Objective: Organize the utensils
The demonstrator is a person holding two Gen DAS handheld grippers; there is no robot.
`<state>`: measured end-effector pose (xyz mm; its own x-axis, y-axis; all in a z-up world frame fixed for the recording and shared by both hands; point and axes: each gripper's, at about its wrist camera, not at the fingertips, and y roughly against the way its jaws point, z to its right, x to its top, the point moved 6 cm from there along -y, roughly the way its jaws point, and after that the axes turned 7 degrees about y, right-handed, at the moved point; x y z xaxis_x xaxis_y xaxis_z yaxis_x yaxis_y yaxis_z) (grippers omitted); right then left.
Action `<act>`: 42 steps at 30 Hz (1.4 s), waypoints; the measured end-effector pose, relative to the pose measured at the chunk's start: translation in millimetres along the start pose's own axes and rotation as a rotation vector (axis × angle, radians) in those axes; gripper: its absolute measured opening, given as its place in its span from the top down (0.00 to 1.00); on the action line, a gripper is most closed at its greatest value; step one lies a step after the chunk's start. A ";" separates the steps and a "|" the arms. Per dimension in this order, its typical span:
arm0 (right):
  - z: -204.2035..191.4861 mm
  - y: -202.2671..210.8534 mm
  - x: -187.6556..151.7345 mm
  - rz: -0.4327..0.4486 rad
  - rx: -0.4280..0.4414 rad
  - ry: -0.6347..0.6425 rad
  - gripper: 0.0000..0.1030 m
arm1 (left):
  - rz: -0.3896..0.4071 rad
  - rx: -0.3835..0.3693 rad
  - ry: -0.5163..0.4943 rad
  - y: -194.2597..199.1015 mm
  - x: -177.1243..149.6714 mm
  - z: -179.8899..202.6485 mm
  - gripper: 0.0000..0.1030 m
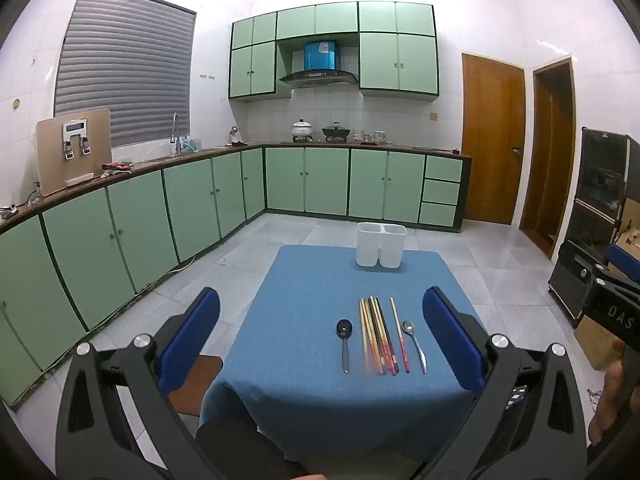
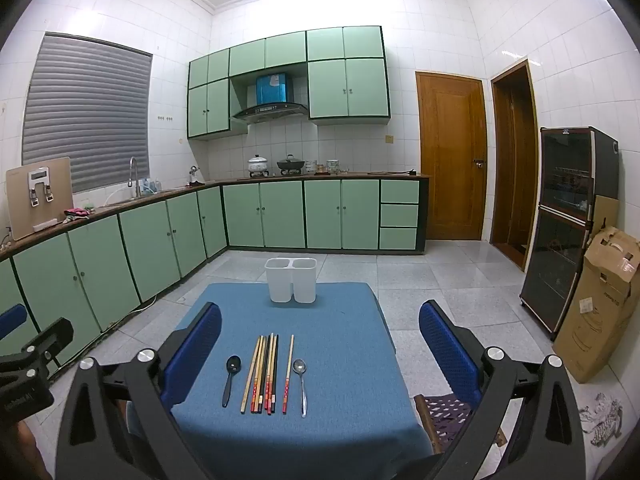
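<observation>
The utensils are lying in a row on the near part of the blue cloth (image 2: 340,320), long axes pointing near to far: black spoon (image 2: 231,376) left, chopsticks (image 2: 266,372) in the middle, metal spoon (image 2: 301,380) right. The white holder (image 2: 291,280) is standing at the far edge. The right gripper (image 2: 320,352) and the left gripper (image 1: 320,332) are both hovering wide open, holding nothing; the right one seems slightly nearer.

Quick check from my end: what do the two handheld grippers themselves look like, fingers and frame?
Both match. The left gripper and right gripper each have two flat blue textured fingers on black plastic linkage arms with round silver pivot bolts. White lettering marks the right gripper's body. No cables show; a bare hand holds it.
</observation>
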<state>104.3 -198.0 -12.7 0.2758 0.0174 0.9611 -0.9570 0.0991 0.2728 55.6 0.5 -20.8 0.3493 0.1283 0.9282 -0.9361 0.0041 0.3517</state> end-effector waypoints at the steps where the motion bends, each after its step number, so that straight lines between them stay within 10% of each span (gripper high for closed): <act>1: 0.1 0.1 0.0 0.000 0.000 0.000 0.06 | -0.001 0.000 0.000 0.0 -0.1 -0.2 0.05; 42: 2.9 -1.2 0.5 0.002 -0.007 0.003 0.06 | -0.002 0.006 -0.004 2.0 6.9 1.7 0.05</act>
<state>105.3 -201.0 -12.4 0.2739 0.0211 0.9615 -0.9569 0.1059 0.2703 56.2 -0.3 -13.5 0.3511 0.1245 0.9280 -0.9352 -0.0019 0.3541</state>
